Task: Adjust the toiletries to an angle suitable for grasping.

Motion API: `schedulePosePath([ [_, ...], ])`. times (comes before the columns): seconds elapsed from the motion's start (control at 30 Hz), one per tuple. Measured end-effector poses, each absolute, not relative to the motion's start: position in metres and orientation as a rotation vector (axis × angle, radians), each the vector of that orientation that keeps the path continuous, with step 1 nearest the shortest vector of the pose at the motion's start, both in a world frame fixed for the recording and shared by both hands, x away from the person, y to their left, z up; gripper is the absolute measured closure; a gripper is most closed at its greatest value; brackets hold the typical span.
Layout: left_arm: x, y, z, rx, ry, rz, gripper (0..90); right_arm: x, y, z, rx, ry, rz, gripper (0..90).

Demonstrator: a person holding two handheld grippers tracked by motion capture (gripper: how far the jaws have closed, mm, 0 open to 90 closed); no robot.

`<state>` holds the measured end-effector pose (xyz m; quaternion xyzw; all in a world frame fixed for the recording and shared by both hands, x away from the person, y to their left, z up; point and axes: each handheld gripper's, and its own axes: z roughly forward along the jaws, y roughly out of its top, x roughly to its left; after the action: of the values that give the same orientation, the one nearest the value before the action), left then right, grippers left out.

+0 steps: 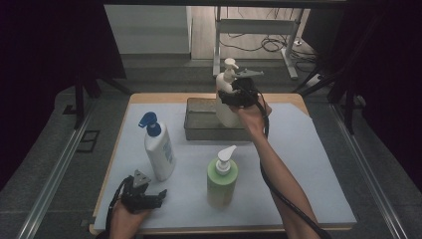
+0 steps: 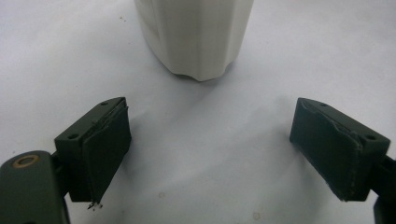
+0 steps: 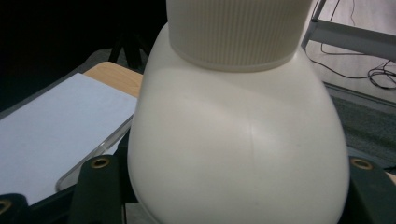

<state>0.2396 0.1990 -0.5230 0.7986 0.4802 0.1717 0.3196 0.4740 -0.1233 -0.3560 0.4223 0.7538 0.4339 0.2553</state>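
Dark curtains ring the table (image 1: 318, 149) under its pale sheet. At upper centre of the high view the right gripper (image 1: 238, 95) clamps the cream pump bottle (image 1: 227, 107) by its shoulder, its base inside the clear bin (image 1: 199, 130). At lower left the left gripper (image 1: 143, 195) rests, jaws wide and empty, near the blue-capped bottle (image 1: 158, 149). Risk: the rounded shoulder may slip, or the base may catch the bin wall and tip.

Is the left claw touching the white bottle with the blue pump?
Apart. The left gripper view shows the left claw open, with bare table between its jaws and the white bottle ahead.
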Motion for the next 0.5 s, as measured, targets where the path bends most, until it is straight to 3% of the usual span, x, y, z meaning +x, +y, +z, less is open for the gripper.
schedulePosePath([
  [0.5, 0.24, 0.199, -0.523, 2.097, 1.263, 0.451, 12.3, 0.478, -0.118, -0.384, 1.183, 2.073, 1.167, 36.4],
])
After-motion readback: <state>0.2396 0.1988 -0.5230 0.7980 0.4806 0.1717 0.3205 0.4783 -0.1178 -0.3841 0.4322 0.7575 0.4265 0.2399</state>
